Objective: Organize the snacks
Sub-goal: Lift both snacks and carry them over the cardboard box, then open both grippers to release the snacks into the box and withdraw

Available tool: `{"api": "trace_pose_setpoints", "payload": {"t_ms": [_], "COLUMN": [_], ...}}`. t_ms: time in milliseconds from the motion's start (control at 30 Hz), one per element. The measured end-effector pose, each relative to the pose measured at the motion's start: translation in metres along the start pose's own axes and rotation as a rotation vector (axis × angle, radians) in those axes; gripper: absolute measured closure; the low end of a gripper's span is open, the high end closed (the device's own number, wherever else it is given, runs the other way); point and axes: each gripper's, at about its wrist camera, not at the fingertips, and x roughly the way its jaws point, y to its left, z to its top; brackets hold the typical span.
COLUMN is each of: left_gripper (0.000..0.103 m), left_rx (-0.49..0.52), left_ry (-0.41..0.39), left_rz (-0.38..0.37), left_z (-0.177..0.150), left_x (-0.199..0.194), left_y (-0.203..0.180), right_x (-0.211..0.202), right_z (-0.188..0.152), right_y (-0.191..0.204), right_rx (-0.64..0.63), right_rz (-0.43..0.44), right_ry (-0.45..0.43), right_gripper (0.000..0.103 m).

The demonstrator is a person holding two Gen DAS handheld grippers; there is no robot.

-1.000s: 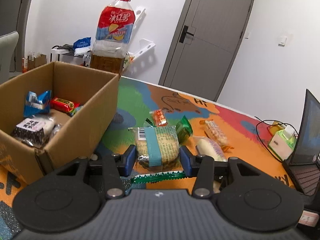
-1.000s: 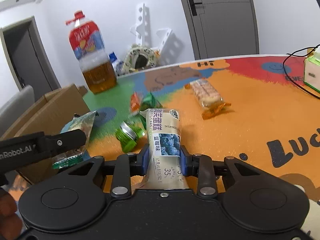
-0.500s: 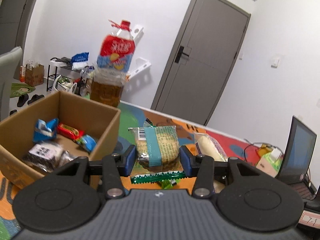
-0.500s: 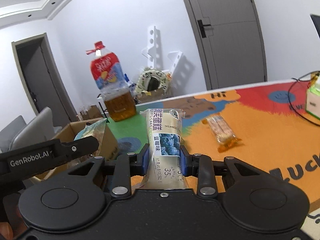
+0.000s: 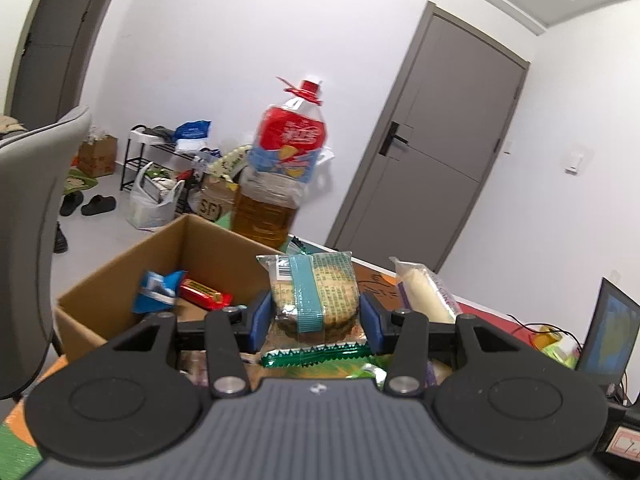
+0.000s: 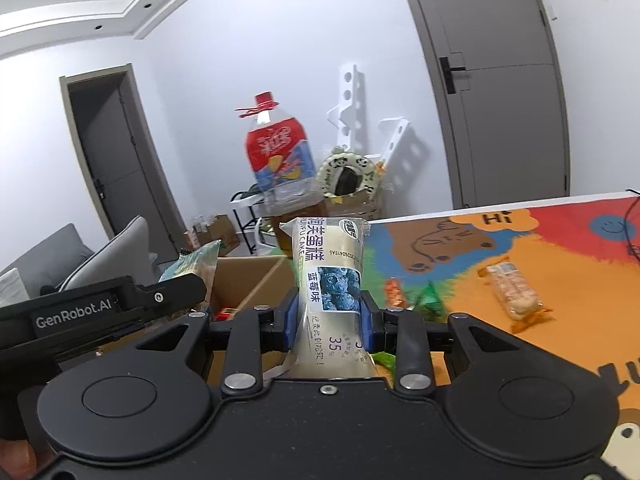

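Note:
My left gripper (image 5: 316, 316) is shut on a green-banded pack of biscuits (image 5: 316, 292), lifted above the table beside the open cardboard box (image 5: 120, 280). Inside the box lie a blue packet (image 5: 156, 286) and a red bar (image 5: 204, 294). In the right wrist view my right gripper (image 6: 328, 316) is shut on a white blueberry cake pack (image 6: 330, 276), held upright. That cake pack (image 5: 424, 292) also shows at the right of the left wrist view. The left gripper's body (image 6: 100, 312) with its biscuit pack (image 6: 196, 264) sits at the left, over the box (image 6: 248, 276).
A large bottle of amber drink (image 5: 280, 184) stands behind the box. On the colourful table mat (image 6: 540, 248) lie a wafer pack (image 6: 514, 294), a green wrapper (image 6: 428, 300) and an orange packet (image 6: 394, 292). A laptop (image 5: 604, 332) stands at the right, a grey chair (image 5: 36, 216) at the left.
Both grippers have risen with their packs and moved toward the box, so more of the room and less of the table shows. Neither grip has changed.

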Motion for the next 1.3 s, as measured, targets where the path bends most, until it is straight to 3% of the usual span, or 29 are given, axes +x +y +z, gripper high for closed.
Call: {"api": "trace_pose_setpoints", "payload": {"t_ms": [533, 933, 1300], "left_gripper": [0.057, 0.047, 0.028], "left_rx": [-0.079, -0.101, -0.107], "left_ry": [0.067, 0.017, 0.01], "left_rz": [0.092, 0.112, 0.124], "left_z": [0.003, 0.013, 0.011], "left_x": [0.014, -0.005, -0.011], "left_y": [0.073, 0.085, 0.078], "right_x": [0.032, 0.048, 0.034], "right_z": [-0.002, 0.001, -0.001], "right_y": [0.058, 0.087, 0.068], "right_rx": [-0.062, -0.081, -0.049], "right_rz": [0.034, 0.084, 0.047], "right_ry": [0.041, 0.049, 0.054], "right_gripper": [0.072, 0.072, 0.049]}}
